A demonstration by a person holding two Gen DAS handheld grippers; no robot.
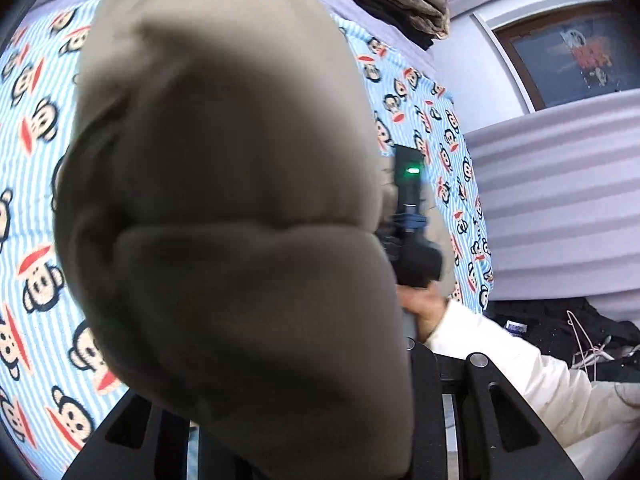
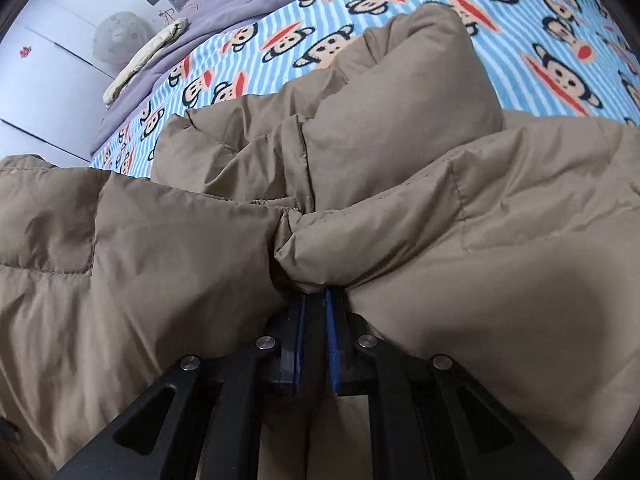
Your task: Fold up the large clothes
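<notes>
A tan puffer jacket (image 2: 400,128) lies bunched on a bed covered by a blue-and-white striped blanket (image 2: 360,4) printed with cartoon monkey faces.

In the right wrist view the right claw (image 2: 316,300) points steeply down into the jacket. Its blue-padded fingers (image 2: 331,344) stand nearly together, pinching a gathered fold of the quilted fabric right at their tips. The jacket billows to the left and right of the pinch, and more of it is heaped just beyond, toward the far side of the bed.

In the left wrist view a padded part of the same jacket (image 1: 224,200) hangs right in front of the lens and fills most of the picture, blurred. It hides the left claw's tips, so only the black frame (image 1: 480,392) shows at the near edge. The fabric drapes from where the fingers would be, but the grip itself cannot be told.

To the right, a hand (image 1: 424,308) in a white sleeve (image 1: 520,368) holds the other claw's black handle. A heap of clothes (image 1: 400,0) sits at the far end of the bed.
</notes>
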